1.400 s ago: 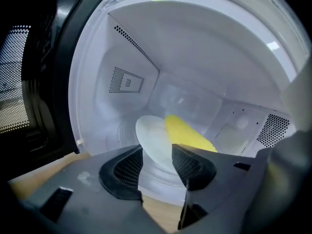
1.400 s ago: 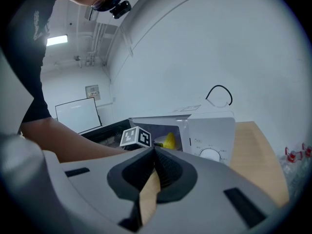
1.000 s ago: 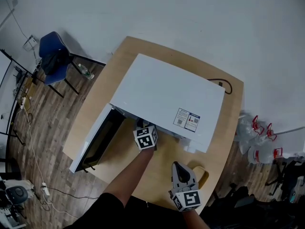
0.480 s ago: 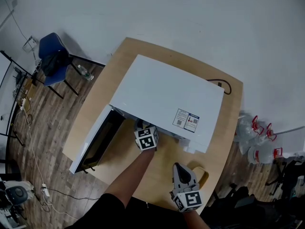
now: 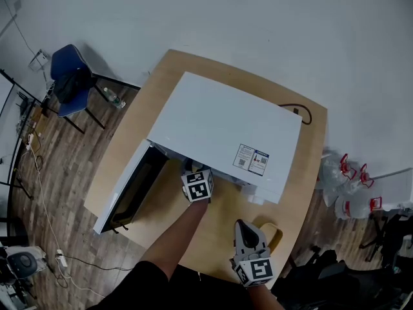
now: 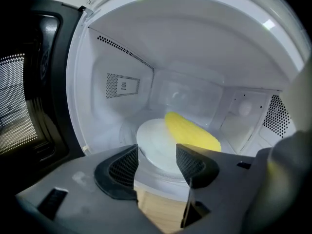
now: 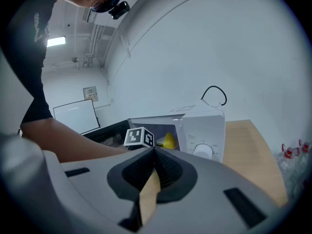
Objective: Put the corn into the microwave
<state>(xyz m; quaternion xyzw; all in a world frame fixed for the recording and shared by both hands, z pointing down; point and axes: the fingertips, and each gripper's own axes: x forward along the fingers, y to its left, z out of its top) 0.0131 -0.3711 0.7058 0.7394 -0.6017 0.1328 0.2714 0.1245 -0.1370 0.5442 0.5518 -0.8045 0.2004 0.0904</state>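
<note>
We are at the end of the placing step. The left tongs (image 6: 156, 162) stand at the mouth of the microwave (image 5: 226, 128), pointing a little downward into it, and their jaws are opening. Nothing is between the pads. The corn (image 6: 192, 133) lies just beyond the tips and slightly to the right of them, resting on the white plate (image 6: 152, 145) inside the oven. It is no longer gripped, so we judge that the corn is already in its place and that the release is what is happening now.

The right tongs (image 7: 155, 154) are closed, jaws together, and hold nothing. They hover over the near edge of the table (image 5: 297, 192), well apart from the left tongs and to their right. The front panel of the microwave is ahead of them.

The door (image 6: 29, 96) hangs open to the left of the left tongs.

The next move, as we see it, calls for drawing the left tongs straight back out of the opening. The lower jaw should stay clear of the plate rim, so that the corn does not roll. After that the door probably needs to be shut, though the task does not ask for it, and the left tongs are nearer to it.
</note>
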